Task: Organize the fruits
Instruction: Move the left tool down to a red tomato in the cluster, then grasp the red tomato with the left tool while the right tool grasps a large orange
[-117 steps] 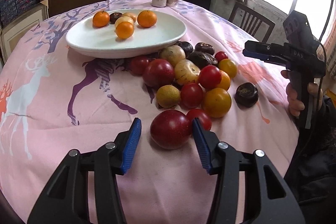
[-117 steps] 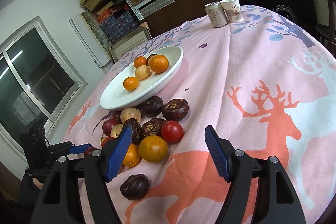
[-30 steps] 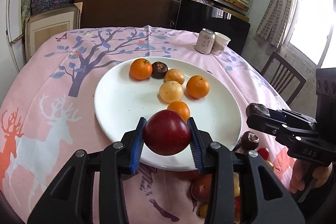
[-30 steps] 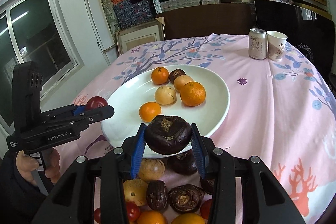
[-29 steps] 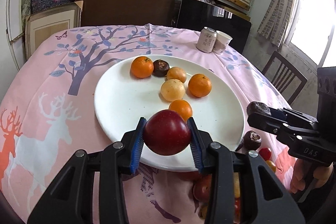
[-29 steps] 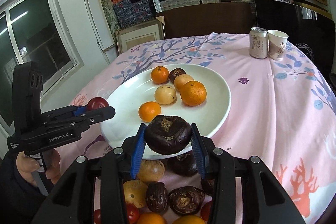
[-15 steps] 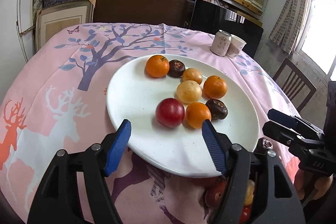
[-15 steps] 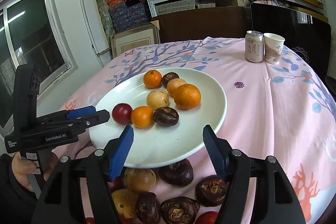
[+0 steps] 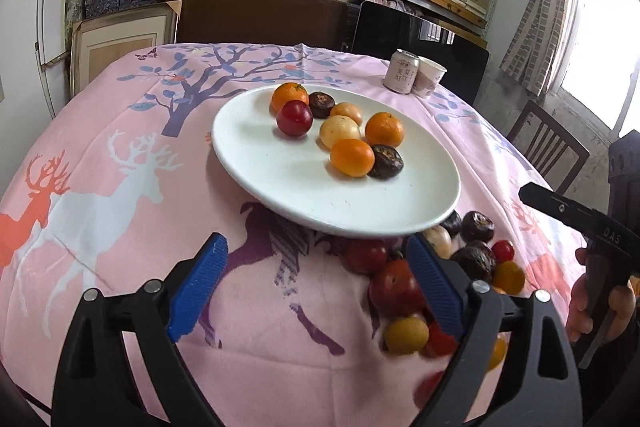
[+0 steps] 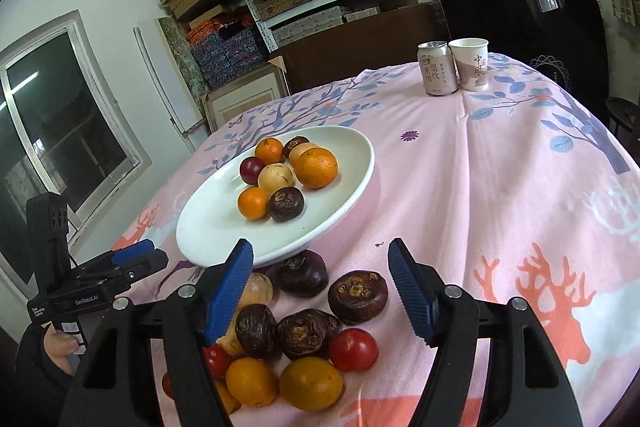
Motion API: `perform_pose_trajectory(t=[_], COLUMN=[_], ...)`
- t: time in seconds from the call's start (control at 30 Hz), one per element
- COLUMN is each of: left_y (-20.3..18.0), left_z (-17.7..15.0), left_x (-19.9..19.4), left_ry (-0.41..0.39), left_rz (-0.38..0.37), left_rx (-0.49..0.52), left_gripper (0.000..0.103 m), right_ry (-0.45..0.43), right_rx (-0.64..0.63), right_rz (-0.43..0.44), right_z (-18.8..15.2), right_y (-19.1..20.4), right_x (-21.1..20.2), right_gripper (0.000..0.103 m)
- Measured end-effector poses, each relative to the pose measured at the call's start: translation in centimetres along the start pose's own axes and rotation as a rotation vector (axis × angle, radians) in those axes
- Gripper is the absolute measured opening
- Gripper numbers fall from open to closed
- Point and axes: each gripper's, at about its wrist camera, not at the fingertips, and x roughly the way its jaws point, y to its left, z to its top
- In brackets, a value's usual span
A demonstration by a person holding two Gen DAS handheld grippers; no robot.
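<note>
Both wrist views looked along their tongs from close above the worktop towards the plate point(image 9: 256, 163) point(image 10: 192, 227), left view from its left, sharing it.

Seven fruits point(image 9: 347, 135) sit on the plate point(image 9: 280, 183); loose fruits point(image 10: 304, 339) lie before it, can point(image 10: 437, 68) and cup point(image 10: 471, 63) behind.

— How are you holding your left gripper point(image 9: 316, 283)?
— You're holding it low, jaws spread wide, gripping nothing; your left hand point(image 10: 56, 347) is wrapping its handle.
— And the right gripper point(image 10: 320, 291)?
— You're keeping its jaws parted and bare too, your right hand point(image 9: 600, 303) clasping the handle.
</note>
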Motion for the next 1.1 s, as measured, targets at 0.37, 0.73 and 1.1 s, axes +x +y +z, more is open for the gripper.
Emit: perform_pose_trajectory(t=[0.37, 0.73, 1.1], left_y=[-6.0, -8.1, -8.2], left_z=[-6.8, -7.7, -7.7], left_x=[-4.7, -1.4, -1.1], left_ry=[0.134, 0.225, 0.233], left_rz=[0.000, -0.026, -0.035], left_rx=[0.291, 0.313, 0.310], left_gripper=[0.089, 0.053, 0.052], right_ry=[0.013, 0.013, 0.024], right_rx=[0.093, 0.096, 0.093], right_rz=[0.027, 0.038, 0.040], right_z=[-2.5, -3.0, -3.0], right_y=[-3.0, -3.0, -3.0], right_x=[-2.9, -3.4, -3.3], right_gripper=[0.072, 0.073, 0.073])
